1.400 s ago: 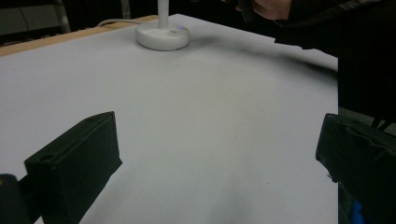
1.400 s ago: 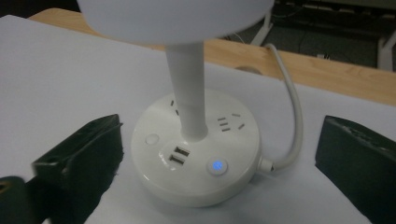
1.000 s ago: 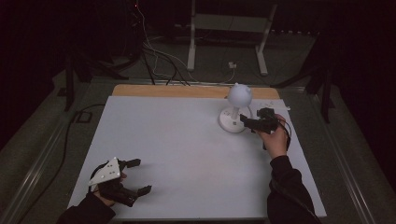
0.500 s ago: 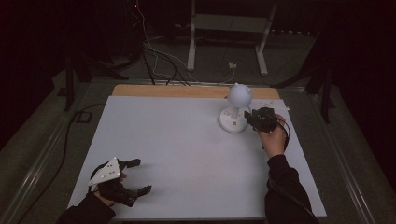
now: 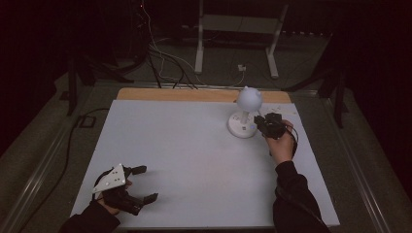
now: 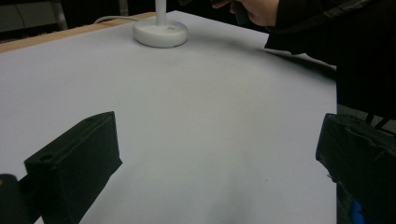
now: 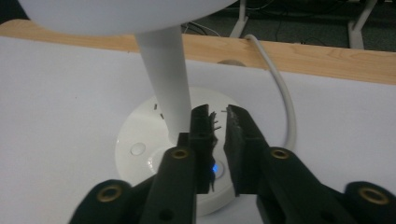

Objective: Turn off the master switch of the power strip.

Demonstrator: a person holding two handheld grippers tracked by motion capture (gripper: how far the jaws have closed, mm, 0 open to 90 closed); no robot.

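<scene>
A white table lamp with a round globe head [image 5: 249, 98] stands on its disc base [image 5: 241, 127] at the far right of the white table [image 5: 194, 145]. My right gripper [image 5: 261, 122] is at the base's right side. In the right gripper view its jaws [image 7: 218, 113] are almost together with nothing between them. They hover over the base [image 7: 140, 140] beside the stem [image 7: 166, 79], above a small blue light [image 7: 215, 168]. My left gripper [image 5: 145, 183] rests at the near left corner, open and empty, with its jaws [image 6: 217, 158] wide apart and facing the lamp base [image 6: 160, 32].
The lamp's white cable [image 7: 285, 102] curves off the base over the wooden back edge [image 5: 194, 94]. A person's right sleeve [image 5: 296, 199] lies along the table's right side. Cables and a stand's legs [image 5: 233, 43] are on the floor behind.
The right gripper has shifted only slightly beside the lamp base. The left gripper has stayed where it was.
</scene>
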